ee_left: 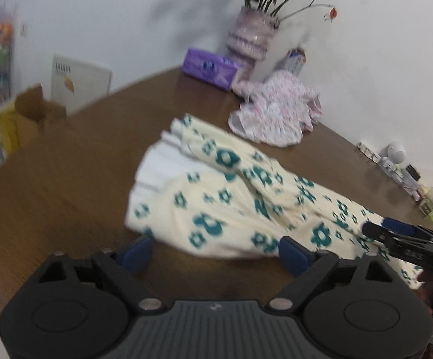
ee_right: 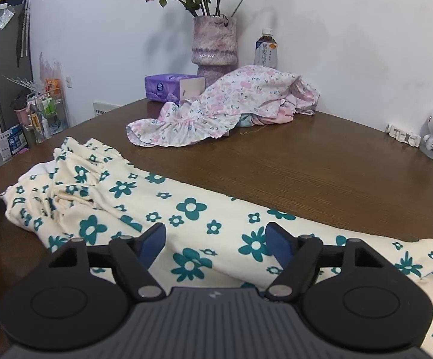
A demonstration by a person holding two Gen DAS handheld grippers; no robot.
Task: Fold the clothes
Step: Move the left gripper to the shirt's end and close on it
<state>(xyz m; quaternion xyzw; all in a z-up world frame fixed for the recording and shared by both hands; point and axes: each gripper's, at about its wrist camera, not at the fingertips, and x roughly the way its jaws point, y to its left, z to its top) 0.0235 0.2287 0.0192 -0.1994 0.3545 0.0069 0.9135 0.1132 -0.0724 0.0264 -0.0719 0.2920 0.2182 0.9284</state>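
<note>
Pink floral garment (ee_right: 228, 107), purple tissue pack (ee_right: 164, 86) and vase (ee_right: 215, 45) sit behind cream teal-flowered dress (ee_right: 186, 209) on brown wooden worktop (ee_right: 321, 173). Left hand-held gripper (ee_left: 216, 252) and right hand-held gripper (ee_right: 216, 243) angle down over it, both gaping, nothing pinched.

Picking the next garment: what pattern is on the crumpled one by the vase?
Pink flowers on white fabric, clearest in the right wrist view.

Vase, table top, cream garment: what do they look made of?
Vase: looks like glazed ceramic or glass; mottled pink-purple, ribbed bands, glossy highlights. Table top: brown wood or wood-look laminate; visible grain, faint sheen. Cream garment: soft, matte fabric, possibly knit cotton, with teal flower print; it creases and gathers at one end.
</note>
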